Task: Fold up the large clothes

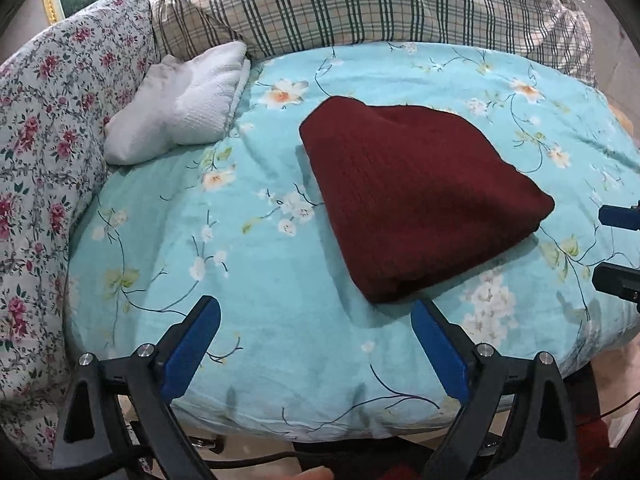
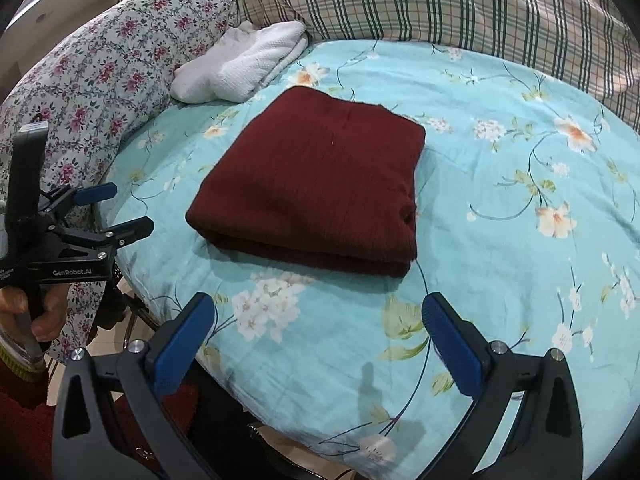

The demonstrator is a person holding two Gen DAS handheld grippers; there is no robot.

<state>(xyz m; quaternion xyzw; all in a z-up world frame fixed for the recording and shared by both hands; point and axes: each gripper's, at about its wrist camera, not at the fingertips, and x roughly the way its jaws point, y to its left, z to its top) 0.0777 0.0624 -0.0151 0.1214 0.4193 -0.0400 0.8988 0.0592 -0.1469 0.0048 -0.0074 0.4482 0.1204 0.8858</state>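
A dark red knitted garment point(image 1: 416, 196) lies folded into a thick rectangle on the light blue flowered bedcover point(image 1: 260, 264); it also shows in the right wrist view point(image 2: 316, 180). My left gripper point(image 1: 316, 320) is open and empty, just short of the garment's near corner. It also shows from the side at the left of the right wrist view point(image 2: 128, 210). My right gripper point(image 2: 318, 316) is open and empty, a little in front of the garment's near folded edge. Its fingertips point(image 1: 616, 216) show at the right edge of the left wrist view.
A folded white cloth point(image 1: 188, 104) lies at the back left, also in the right wrist view point(image 2: 244, 64). A pink-flowered quilt point(image 1: 44, 140) lies along the left and a plaid blanket point(image 1: 360, 4) along the back. The bed's front edge point(image 1: 304, 420) drops off near me.
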